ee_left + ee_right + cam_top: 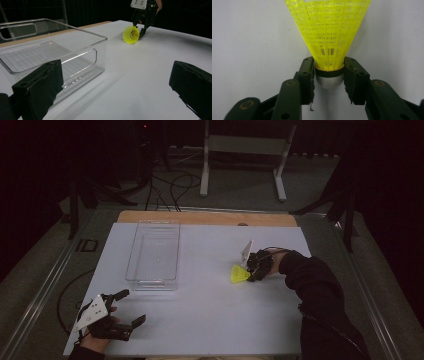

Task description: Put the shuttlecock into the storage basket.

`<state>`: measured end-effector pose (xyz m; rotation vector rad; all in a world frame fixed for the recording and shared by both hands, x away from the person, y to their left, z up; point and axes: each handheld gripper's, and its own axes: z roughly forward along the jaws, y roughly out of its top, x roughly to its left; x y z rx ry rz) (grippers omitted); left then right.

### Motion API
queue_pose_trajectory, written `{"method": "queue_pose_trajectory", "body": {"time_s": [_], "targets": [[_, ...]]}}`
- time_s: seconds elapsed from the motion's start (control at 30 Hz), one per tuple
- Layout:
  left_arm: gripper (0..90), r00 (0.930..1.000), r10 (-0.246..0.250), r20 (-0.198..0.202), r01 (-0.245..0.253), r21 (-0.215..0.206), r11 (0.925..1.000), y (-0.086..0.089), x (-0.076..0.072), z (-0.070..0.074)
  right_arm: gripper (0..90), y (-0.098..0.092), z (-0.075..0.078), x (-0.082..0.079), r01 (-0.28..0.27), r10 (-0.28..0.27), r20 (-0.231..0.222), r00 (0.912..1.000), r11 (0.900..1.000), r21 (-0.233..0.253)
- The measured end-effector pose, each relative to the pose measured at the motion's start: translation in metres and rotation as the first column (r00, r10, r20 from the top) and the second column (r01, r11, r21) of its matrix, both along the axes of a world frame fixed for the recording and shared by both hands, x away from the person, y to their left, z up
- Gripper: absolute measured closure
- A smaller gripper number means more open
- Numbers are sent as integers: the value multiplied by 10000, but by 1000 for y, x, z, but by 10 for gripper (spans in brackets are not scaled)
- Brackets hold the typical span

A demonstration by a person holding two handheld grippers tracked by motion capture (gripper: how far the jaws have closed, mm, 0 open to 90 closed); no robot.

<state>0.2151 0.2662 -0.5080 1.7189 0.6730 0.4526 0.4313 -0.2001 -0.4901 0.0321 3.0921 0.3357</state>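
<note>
A yellow plastic shuttlecock (239, 274) (328, 30) lies on its side on the white table top (210, 315), right of centre. My right gripper (249, 271) (329, 72) is shut on its rounded cork end, one jaw on each side, with the skirt pointing away from the hand. In the left gripper view the shuttlecock (131, 34) and right gripper (140, 29) sit far across the table. My left gripper (131, 307) (113, 83) rests open near the front left corner, with nothing between its jaws. A clear plastic bin (177, 251) (82, 60) stands empty at the left rear.
A wooden strip (210, 218) runs along the table's far edge. Behind it, on the floor, stand a grey metal frame (244, 150) and loose cables (172, 187). Bare white surface lies between the two grippers.
</note>
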Motion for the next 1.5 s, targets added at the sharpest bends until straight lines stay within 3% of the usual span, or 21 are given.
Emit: {"method": "queue_pose_trajectory", "body": {"time_s": [0.4, 0.53, 0.87, 1.1, 1.23, 1.5], "targets": [[0, 10000, 3, -5, -3, 4, 10000, 0, 0, 0, 639, 1, 0, -1, 166, -166, 48, 9999, 9999, 1], [0, 10000, 20, -31, -20, -12, 10000, 0, 0, 0, 644, 0, 4, 0, 299, -300, 17, 9995, 9991, 307], [0, 10000, 23, -31, -23, -15, 10000, 0, 0, 0, 648, 4, 18, -6, 526, -508, -469, 9976, 9978, 399], [0, 10000, 21, -46, -21, -40, 10000, 0, 1, 0, 649, 3, 27, -7, 975, -923, -782, 9927, 9931, 654], [0, 10000, 19, -27, -19, -19, 10000, 0, 0, 0, 648, 0, 33, -8, 1627, -1534, -1082, 9822, 9832, 832], [0, 10000, -13, -14, 13, 22, 10000, -1, 1, 0, 649, 2, 43, -13, 1976, -1846, -1200, 9755, 9744, 1074]]}}
